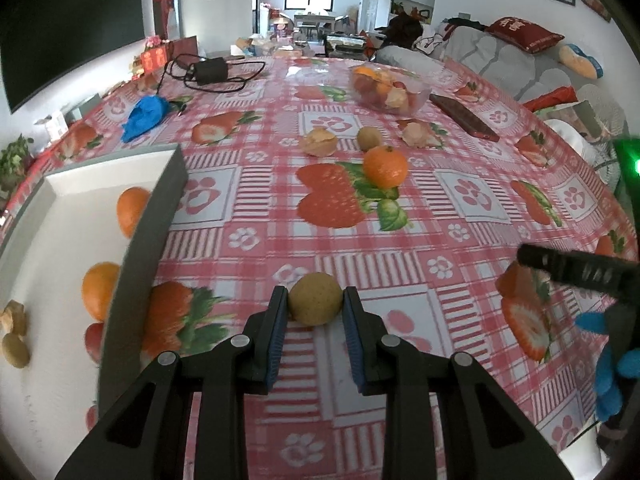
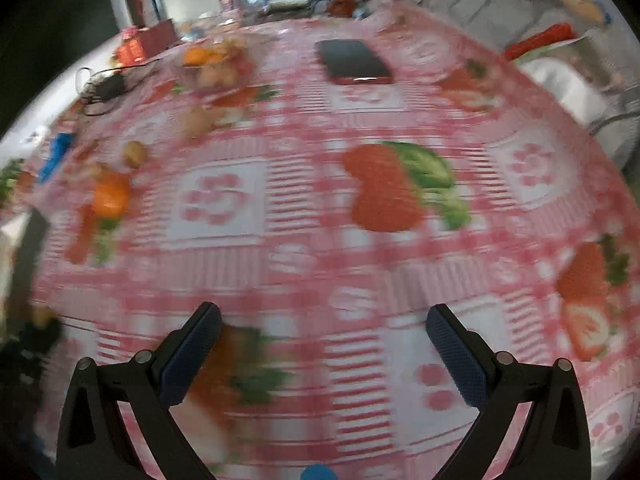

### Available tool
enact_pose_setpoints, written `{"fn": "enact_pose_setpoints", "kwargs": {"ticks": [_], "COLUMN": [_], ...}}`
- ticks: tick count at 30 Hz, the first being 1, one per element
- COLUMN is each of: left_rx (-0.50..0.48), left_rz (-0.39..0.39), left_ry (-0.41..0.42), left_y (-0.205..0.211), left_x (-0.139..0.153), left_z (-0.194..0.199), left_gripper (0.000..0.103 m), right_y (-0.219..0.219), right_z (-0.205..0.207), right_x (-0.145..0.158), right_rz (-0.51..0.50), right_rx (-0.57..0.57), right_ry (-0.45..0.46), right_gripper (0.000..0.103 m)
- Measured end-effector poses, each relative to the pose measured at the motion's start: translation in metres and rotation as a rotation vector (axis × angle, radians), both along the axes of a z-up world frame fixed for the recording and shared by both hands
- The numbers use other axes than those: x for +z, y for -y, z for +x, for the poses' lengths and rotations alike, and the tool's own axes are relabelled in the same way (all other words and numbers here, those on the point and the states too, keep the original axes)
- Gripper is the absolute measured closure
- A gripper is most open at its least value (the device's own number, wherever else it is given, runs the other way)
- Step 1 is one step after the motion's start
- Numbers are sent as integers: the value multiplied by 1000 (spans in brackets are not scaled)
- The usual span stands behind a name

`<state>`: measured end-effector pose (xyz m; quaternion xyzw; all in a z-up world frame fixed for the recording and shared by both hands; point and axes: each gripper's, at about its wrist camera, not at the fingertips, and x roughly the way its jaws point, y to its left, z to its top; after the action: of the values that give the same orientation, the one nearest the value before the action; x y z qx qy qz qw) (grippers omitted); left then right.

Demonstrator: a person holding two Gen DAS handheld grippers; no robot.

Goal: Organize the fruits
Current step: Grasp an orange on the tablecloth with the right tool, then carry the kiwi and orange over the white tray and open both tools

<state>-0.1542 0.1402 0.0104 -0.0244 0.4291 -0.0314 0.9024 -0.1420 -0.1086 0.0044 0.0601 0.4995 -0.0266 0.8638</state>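
I have the left gripper [image 1: 315, 300] clenched on a small round tan fruit [image 1: 315, 299], one blue pad against each side of it. The fruit sits at the fingertips, low over the tablecloth [image 1: 440, 208]; I cannot tell whether it touches the cloth or hangs just clear of it.

The relation that governs my next move: the tray [image 1: 160, 216] lies to the left of the held fruit, with its dark raised wall standing between the fruit and the white tray floor. In my judgement the fruit must clear that wall before it travels left. The fruit is round, so no long axis needs aligning.

Inside the tray I see two oranges [image 1: 132, 210] along the wall side and small tan fruits [image 1: 15, 350] at the near left. A drop beside those tan fruits would keep like with like.

The right gripper [image 2: 323, 326] is released, jaws spread wide with nothing between them, over bare cloth. Its view is blurred.

A loose orange [image 1: 385, 166] and another tan fruit [image 1: 369, 138] lie ahead of the left gripper, well apart from the tray. The left hand is the nearer one to the tray.
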Motion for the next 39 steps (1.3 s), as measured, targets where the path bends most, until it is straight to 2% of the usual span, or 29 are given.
{"fn": "enact_pose_setpoints", "kwargs": {"ticks": [2, 6, 14, 15, 16, 18, 19, 20, 23, 28, 36, 39], "left_rx": [3, 7, 7, 9, 9, 7, 7, 7, -1, -17, -25, -31], "left_rz": [7, 12, 2, -2, -1, 3, 4, 3, -11, -177, -200, -187], "left_ry": [-5, -4, 0, -1, -1, 0, 2, 4, 6, -20, 1, 9], "left_y": [-3, -3, -6, -6, -6, -6, -6, -6, -7, -22, -22, -24], "left_x": [0, -1, 0, 0, 0, 0, 0, 0, 0, 4, 26, 36], "left_z": [0, -3, -5, -5, -5, -4, -4, -4, -4, -5, -24, -31], "left_gripper": [73, 72, 72, 72, 72, 72, 72, 72, 73, 73, 73, 73], "right_y": [-21, -74, -131, -132, -135, -138, -137, -138, -131, -102, -64, -56], "right_z": [8, 33, 79, 79, 83, 90, 88, 88, 79, 47, 0, -10], "right_x": [10, 20, 8, 7, 5, -1, 0, 1, 4, 12, 13, 13], "right_rz": [12, -59, -102, -103, -101, -88, -93, -93, -73, 13, 83, 110], "right_rx": [65, 194, 287, 290, 298, 306, 306, 312, 302, 276, 229, 211], "right_ry": [21, 35, 55, 56, 50, 21, 34, 37, 45, 43, 22, 7], "right_gripper": [0, 0, 0, 5, 21, 40, 56, 63, 64, 64, 64, 64]}}
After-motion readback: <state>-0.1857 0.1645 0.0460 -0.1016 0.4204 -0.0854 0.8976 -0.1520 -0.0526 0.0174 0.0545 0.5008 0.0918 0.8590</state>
